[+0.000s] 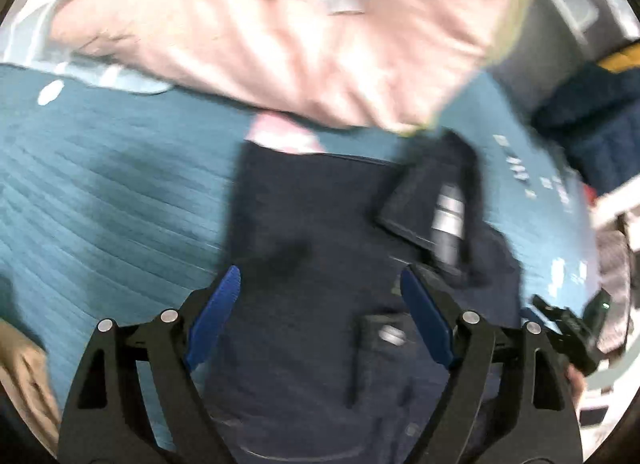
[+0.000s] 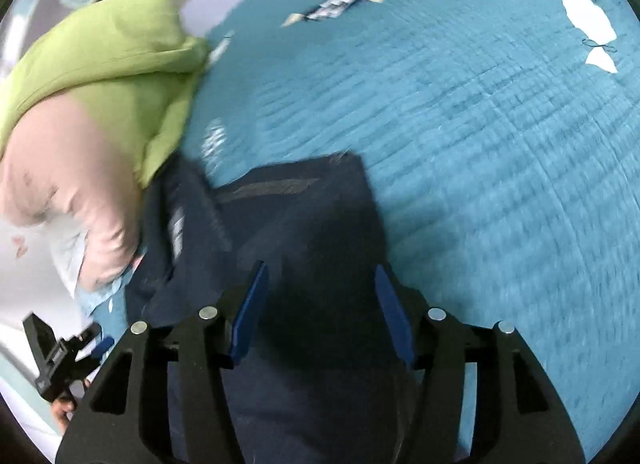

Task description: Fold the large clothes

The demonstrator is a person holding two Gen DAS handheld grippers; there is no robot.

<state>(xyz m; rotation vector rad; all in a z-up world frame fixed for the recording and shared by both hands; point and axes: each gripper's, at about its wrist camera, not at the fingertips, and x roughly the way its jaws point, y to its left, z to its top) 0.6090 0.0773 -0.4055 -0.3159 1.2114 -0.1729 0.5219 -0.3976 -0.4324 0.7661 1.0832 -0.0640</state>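
- Nearest my lenses is the navy garment [image 1: 320, 224]: it lies on the teal quilt [image 1: 100, 192], running under both tools, in front of a heap of other laundry.
- My left gripper [image 1: 320, 288] has its blue pads spread wide with only cloth showing between them; I see no pinch. My right gripper [image 2: 320, 276] is likewise spread above the same dark fabric [image 2: 304, 224], gripping nothing.
- Progress, as I judge it: the piece looks partly gathered into a narrower, roughly rectangular shape with a straight far edge, so at least one fold seems made. A collar or waistband part with a white label [image 1: 448, 212] lies flopped on top at the right, untidy. More folding and smoothing appears left.
- The cloth looks soft and limp, dark blue, with a pocket-like patch [image 1: 380, 336] near my left tool. Motion blur hides finer creases.
- Further out: a pink garment [image 1: 320, 48] sits at the far side, with a lime-green one [image 2: 108, 60] over it on the left in my right view.
- White scraps [image 2: 588, 20] dot the far quilt.
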